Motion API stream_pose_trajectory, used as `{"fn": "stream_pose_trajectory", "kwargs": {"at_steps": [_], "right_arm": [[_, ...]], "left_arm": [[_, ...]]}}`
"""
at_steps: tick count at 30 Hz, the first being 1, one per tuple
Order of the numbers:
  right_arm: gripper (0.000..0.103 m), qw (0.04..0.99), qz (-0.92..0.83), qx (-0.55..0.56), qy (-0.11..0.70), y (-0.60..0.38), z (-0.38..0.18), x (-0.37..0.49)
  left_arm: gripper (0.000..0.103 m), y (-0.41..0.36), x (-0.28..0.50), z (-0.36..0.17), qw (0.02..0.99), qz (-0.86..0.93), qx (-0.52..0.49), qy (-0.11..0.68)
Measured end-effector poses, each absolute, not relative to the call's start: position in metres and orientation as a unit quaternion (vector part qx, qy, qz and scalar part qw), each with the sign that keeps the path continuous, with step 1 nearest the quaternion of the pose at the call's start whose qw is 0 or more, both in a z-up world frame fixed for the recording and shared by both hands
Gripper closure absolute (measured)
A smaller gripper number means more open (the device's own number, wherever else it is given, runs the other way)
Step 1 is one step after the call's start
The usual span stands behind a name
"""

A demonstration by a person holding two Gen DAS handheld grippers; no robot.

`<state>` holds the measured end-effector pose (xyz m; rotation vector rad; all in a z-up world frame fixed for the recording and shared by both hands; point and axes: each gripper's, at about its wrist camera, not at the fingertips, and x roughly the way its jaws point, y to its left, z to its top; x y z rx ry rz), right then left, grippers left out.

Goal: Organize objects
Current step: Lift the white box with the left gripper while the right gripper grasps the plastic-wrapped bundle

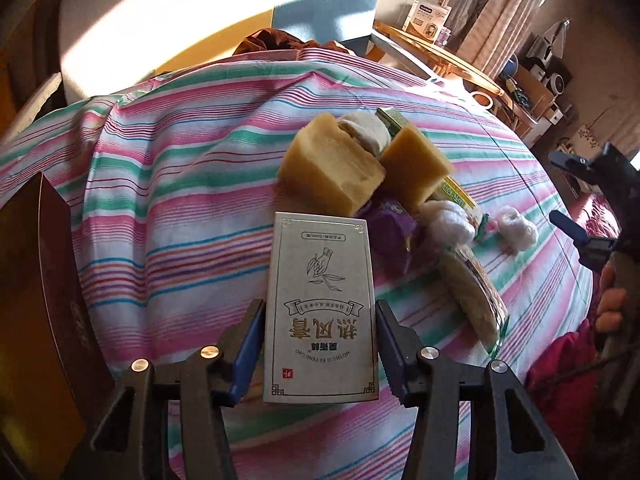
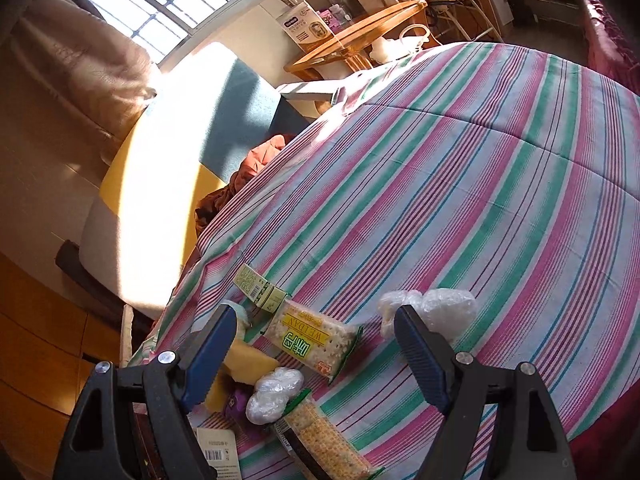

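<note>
My left gripper is shut on a pale grey carton printed with a hand-and-sprig drawing; its blue pads press both long sides. Just beyond it lies a heap: two yellow sponge blocks, a purple packet, white plastic wads and cracker packets. My right gripper is open above that heap, over a green-and-yellow cracker packet, gripping nothing. It also shows at the right edge of the left wrist view, as the right gripper held by a hand.
Everything rests on a pink, green and white striped cloth. A dark brown box stands at the left. A small green carton and more plastic wads lie nearby. A wooden side table stands past the far edge.
</note>
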<state>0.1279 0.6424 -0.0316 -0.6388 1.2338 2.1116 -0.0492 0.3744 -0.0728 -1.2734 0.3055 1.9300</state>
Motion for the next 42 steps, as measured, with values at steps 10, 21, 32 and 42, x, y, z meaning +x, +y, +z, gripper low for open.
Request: {"fn": "stream_pose_trajectory", "kwargs": {"at_steps": [10, 21, 32, 42], "right_arm": [[0.020, 0.342, 0.744, -0.224, 0.528, 0.668, -0.052, 0.154], [0.020, 0.385, 0.723, -0.310, 0.483, 0.674, -0.071, 0.133], [0.021, 0.419, 0.717, -0.399, 0.389, 0.668, -0.085, 0.102], [0.047, 0.408, 0.713, -0.438, 0.365, 0.663, -0.099, 0.091]], "left_arm": [[0.047, 0.397, -0.045, -0.078, 0.396, 0.766, -0.479, 0.164], [0.051, 0.385, -0.044, -0.078, 0.409, 0.771, -0.470, 0.131], [0.051, 0.350, -0.022, -0.047, 0.413, 0.790, -0.437, 0.120], [0.051, 0.303, -0.008, -0.020, 0.384, 0.816, -0.420, 0.099]]}}
